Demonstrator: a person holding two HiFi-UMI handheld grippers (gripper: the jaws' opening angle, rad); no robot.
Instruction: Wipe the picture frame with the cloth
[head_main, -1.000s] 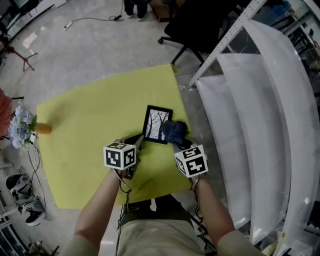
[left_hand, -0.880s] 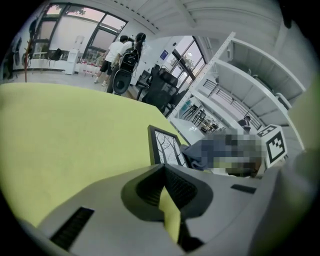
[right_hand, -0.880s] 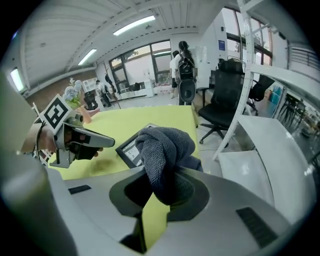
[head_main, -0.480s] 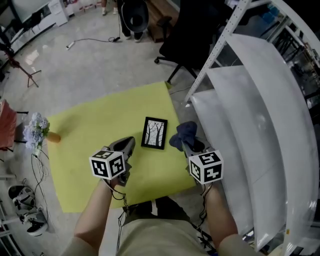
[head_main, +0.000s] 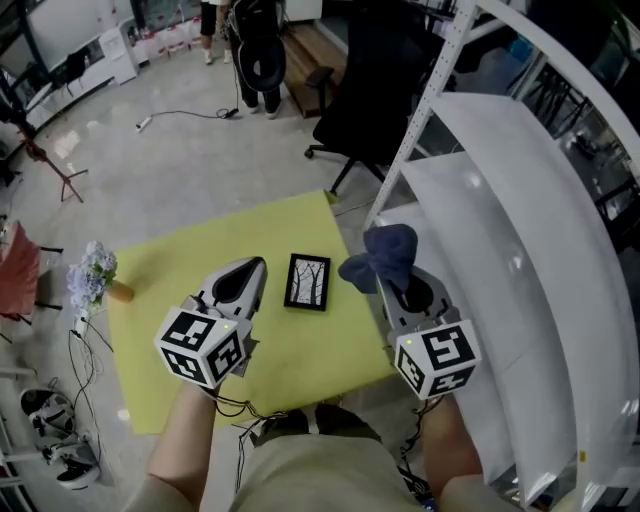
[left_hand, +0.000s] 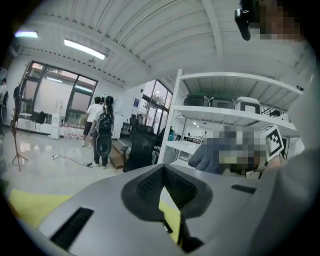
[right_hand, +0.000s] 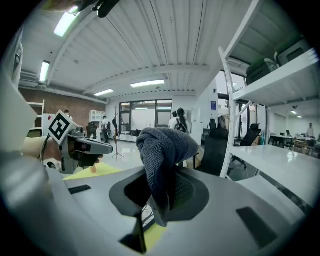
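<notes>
The black picture frame (head_main: 307, 282) with a tree print lies flat on the yellow table (head_main: 180, 260), and neither gripper touches it. My right gripper (head_main: 394, 284) is shut on a dark blue cloth (head_main: 383, 254), held up in the air to the right of the frame, past the table's right edge. In the right gripper view the cloth (right_hand: 162, 150) bunches upward out of that gripper's (right_hand: 159, 194) closed jaws. My left gripper (head_main: 249, 267) hovers just left of the frame, shut and holding nothing. In the left gripper view its jaws (left_hand: 166, 186) meet, with yellow table showing below.
A bunch of pale flowers (head_main: 90, 272) lies at the table's left edge. White shelving (head_main: 500, 200) stands close on the right. A black office chair (head_main: 370, 70) is beyond the table. People (head_main: 240, 50) stand far back. Shoes (head_main: 40, 410) lie on the floor at left.
Both grippers have risen and tilted up away from the frame. The cloth has left the frame's right edge and moved up and to the right. The left gripper has drawn back.
</notes>
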